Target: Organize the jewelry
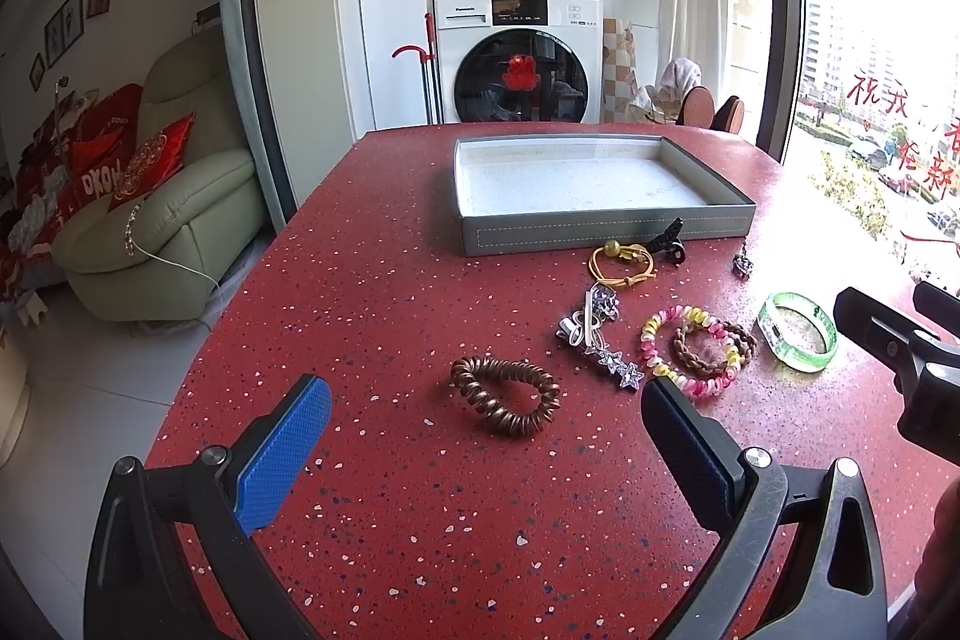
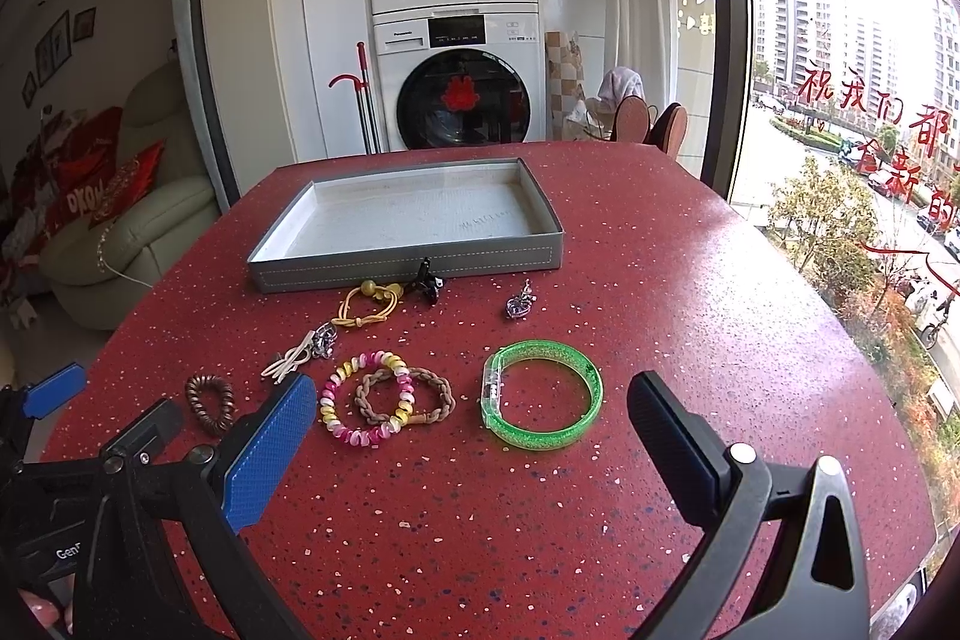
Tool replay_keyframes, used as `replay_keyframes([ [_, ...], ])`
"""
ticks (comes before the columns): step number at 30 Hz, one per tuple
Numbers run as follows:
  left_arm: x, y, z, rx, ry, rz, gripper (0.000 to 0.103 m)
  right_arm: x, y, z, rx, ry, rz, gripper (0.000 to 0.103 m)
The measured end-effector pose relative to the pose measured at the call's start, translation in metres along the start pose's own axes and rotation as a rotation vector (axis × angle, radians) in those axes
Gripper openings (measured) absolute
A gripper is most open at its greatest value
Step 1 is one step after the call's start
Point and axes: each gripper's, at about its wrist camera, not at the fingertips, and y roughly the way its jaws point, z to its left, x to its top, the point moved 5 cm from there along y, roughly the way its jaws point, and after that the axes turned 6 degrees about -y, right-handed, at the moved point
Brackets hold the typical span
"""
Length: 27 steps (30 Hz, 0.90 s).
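Observation:
A grey tray (image 1: pixel 600 226) (image 2: pixel 408 265) with a white bare floor sits at the far side of the red table. In front of it lie a brown coil hair tie (image 1: pixel 507 396) (image 2: pixel 210 400), a silver star clip (image 1: pixel 600 340), a yellow cord bracelet (image 1: pixel 621 261) (image 2: pixel 366 304), a pink-yellow coil tie (image 1: pixel 690 346) (image 2: pixel 366 397), a brown braided band (image 2: pixel 408 397), a green bangle (image 1: pixel 798 331) (image 2: pixel 542 394), a black claw clip (image 2: pixel 426 283) and a small silver charm (image 2: pixel 519 301). My left gripper (image 1: pixel 486 430) is open just before the brown coil tie. My right gripper (image 2: pixel 474 430) is open just before the green bangle.
The red speckled table (image 1: pixel 420 520) ends at a window on the right. A stacked washer and dryer (image 1: pixel 516 58) stand behind it. A pale armchair with red cushions (image 1: pixel 162 208) is to the left. The right gripper shows at the left view's right edge (image 1: pixel 900 340).

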Motion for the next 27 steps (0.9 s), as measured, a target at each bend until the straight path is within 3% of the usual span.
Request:
replay_keyframes([
  [19, 0.001, 0.004, 0.003, -0.002, -0.012, 0.04, 0.103, -0.002, 0.005, -0.001, 0.011, 0.007, 0.025, 0.103],
  [27, 0.002, 0.022, 0.018, 0.017, -0.048, 0.111, 0.103, -0.008, 0.02, -0.017, 0.021, 0.037, 0.113, 0.103],
])
